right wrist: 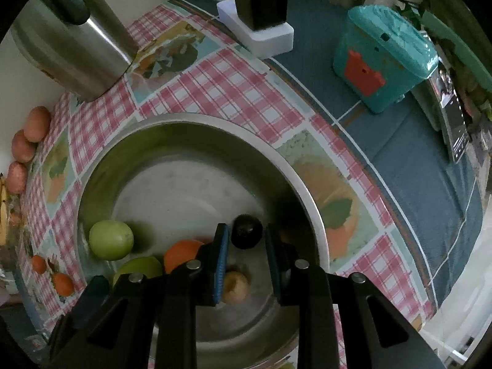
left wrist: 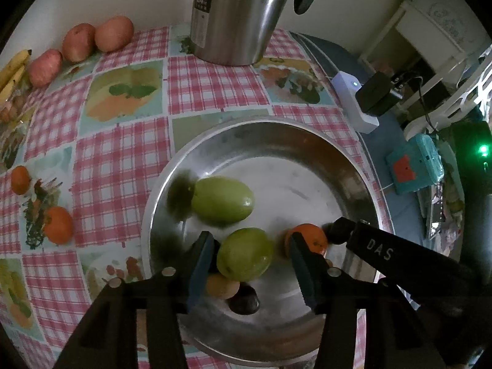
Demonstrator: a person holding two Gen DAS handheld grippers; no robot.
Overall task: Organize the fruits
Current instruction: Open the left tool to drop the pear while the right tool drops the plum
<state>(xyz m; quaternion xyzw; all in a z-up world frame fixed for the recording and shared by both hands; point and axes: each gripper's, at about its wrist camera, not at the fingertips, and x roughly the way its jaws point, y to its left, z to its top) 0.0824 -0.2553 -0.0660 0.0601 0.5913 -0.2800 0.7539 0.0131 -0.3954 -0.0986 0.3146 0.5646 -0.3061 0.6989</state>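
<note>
A steel bowl point(left wrist: 307, 141) point(right wrist: 190, 129) holds two green fruits, an orange point(left wrist: 313, 236) point(right wrist: 181, 255), a small yellow fruit point(left wrist: 220, 287) point(right wrist: 235, 286) and a dark plum point(left wrist: 244, 303) point(right wrist: 246, 235). My left gripper point(left wrist: 249, 235) is open around the nearer green fruit point(left wrist: 244, 253) point(right wrist: 140, 267), with a gap on its right side. The other green fruit point(left wrist: 223, 198) point(right wrist: 110, 240) lies further in. My right gripper point(right wrist: 247, 230) point(left wrist: 335, 232) hangs over the bowl with its jaws narrow and nothing held. The plum lies just past its tips and the yellow fruit below.
A steel jug point(left wrist: 233, 15) point(right wrist: 70, 52) stands behind the bowl. Three red apples point(left wrist: 80, 41), bananas point(left wrist: 12, 70) and two small oranges point(left wrist: 58, 224) lie on the checked cloth at left. A white power strip point(left wrist: 356, 104) point(right wrist: 258, 33) and a teal box point(left wrist: 412, 166) point(right wrist: 381, 58) sit at right.
</note>
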